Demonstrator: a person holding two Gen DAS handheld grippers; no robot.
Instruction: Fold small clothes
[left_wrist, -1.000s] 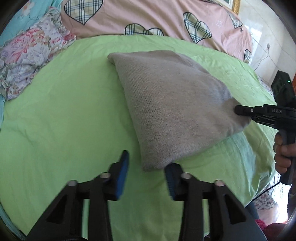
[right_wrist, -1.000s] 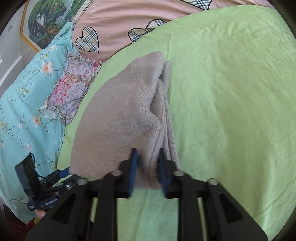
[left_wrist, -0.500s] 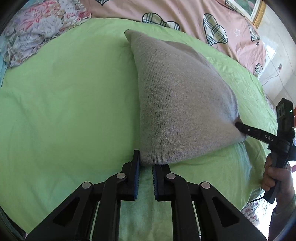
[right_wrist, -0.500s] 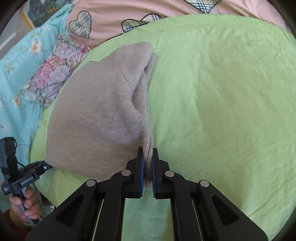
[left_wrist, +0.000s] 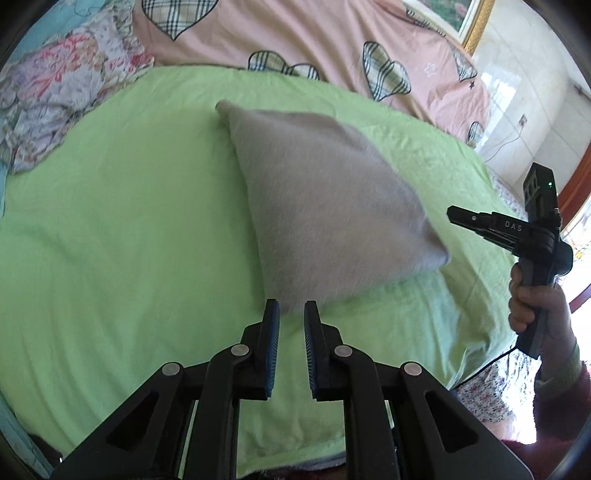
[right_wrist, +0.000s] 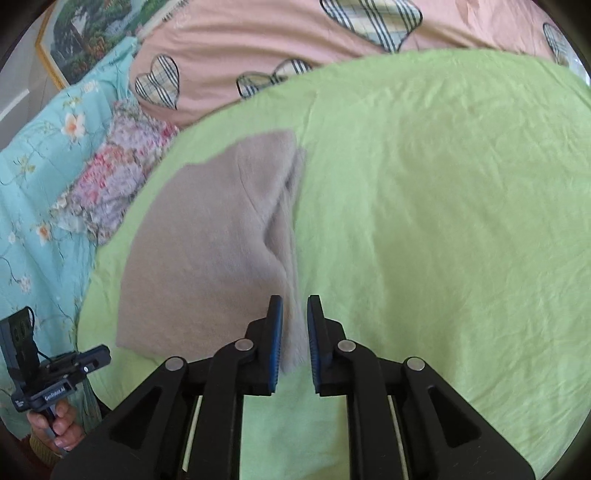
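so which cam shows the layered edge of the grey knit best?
Right wrist. The grey knit garment shows its stacked folded layers along the right side, running down between the right gripper fingers. The left wrist view, blurred, shows only its smooth top face, with no layers visible.

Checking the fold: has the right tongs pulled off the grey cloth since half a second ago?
Yes: right tongs now stands clear of the grey cloth corner, toward the doorway.

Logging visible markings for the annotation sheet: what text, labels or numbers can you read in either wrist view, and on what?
"DAS": white letters on the right tongs, left wrist view.
White print on the left tongs, right wrist view: begins like "Gen", the rest too small and blurred to read.
Nothing else legible.
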